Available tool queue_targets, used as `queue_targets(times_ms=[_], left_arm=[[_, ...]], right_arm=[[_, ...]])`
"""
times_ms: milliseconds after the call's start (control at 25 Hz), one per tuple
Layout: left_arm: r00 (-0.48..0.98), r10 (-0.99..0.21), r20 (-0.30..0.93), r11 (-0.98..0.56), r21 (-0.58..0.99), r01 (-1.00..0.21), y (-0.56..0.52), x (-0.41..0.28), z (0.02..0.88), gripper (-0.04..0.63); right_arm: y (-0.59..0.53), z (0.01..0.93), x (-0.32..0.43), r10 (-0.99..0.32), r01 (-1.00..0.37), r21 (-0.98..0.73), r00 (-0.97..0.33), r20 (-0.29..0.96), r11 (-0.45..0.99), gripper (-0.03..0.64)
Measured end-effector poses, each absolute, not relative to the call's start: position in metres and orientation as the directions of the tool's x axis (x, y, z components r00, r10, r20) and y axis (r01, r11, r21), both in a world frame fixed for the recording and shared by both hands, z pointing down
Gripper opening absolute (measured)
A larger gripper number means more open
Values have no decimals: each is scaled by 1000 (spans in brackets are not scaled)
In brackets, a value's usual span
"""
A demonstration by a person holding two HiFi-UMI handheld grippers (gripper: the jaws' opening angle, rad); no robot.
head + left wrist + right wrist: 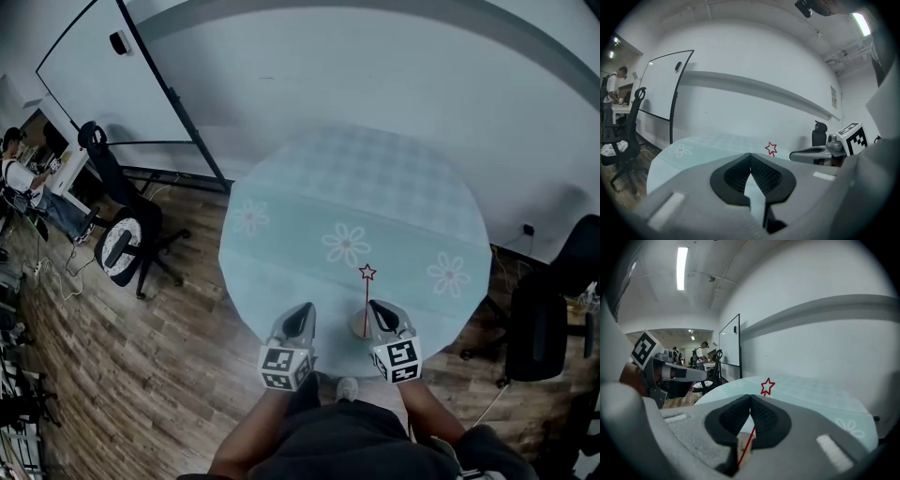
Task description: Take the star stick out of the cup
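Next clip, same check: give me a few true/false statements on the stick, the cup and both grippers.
1. The star stick stands in the cup. True.
2. The left gripper grips the stick. False: its jaws are together on nothing.
3. The star is blue. False: it is red.
4. The table has a cloth with flower prints. True.
5. The right gripper has its jaws wide apart. False: they meet at the tips.
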State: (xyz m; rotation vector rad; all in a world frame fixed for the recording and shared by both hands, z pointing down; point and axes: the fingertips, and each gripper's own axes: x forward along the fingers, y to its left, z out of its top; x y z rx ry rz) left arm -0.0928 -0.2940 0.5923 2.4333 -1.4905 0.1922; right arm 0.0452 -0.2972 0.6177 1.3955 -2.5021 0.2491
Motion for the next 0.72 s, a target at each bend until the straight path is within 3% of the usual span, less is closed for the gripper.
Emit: queue_targets(times_ms=[720], left_arm=[[458,-823,337,-414,197,-889,-303,-110,642,5]], right_arm=[[-331,676,47,-767,-885,-67,-435,472,461,66]])
